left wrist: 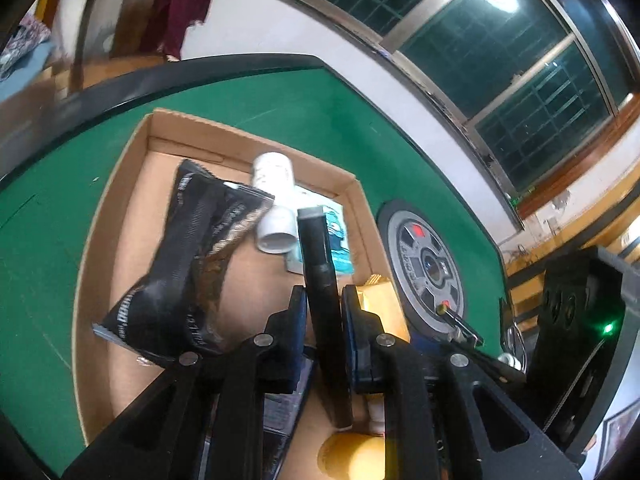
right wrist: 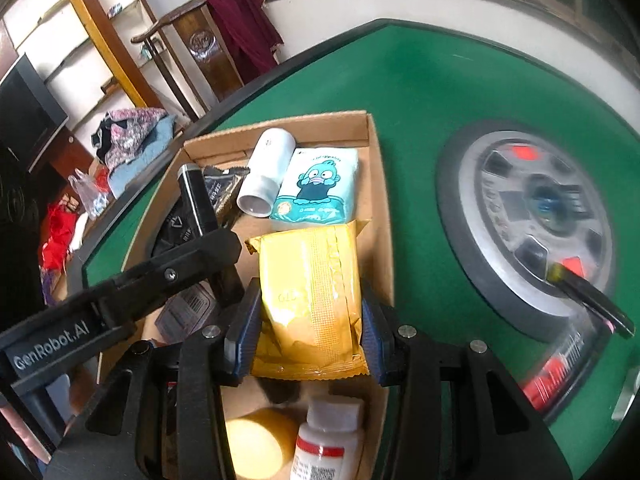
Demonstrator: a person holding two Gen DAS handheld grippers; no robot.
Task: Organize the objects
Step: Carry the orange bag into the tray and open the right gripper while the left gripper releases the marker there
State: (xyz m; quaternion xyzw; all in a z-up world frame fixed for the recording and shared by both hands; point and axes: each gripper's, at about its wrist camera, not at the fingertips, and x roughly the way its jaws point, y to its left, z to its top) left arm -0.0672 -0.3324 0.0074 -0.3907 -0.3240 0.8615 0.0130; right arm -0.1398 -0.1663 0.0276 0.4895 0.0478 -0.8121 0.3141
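Right wrist view is showing the right gripper (right wrist: 310,332) pinching a yellow crinkled packet (right wrist: 310,296) over the cardboard box (right wrist: 380,184); the left gripper (left wrist: 324,322) is clamping a slim black bar (left wrist: 320,280) above that box.

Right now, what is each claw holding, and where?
Left gripper pinches a slim black stick mid-length. Right gripper squeezes the yellow packet by its sides.
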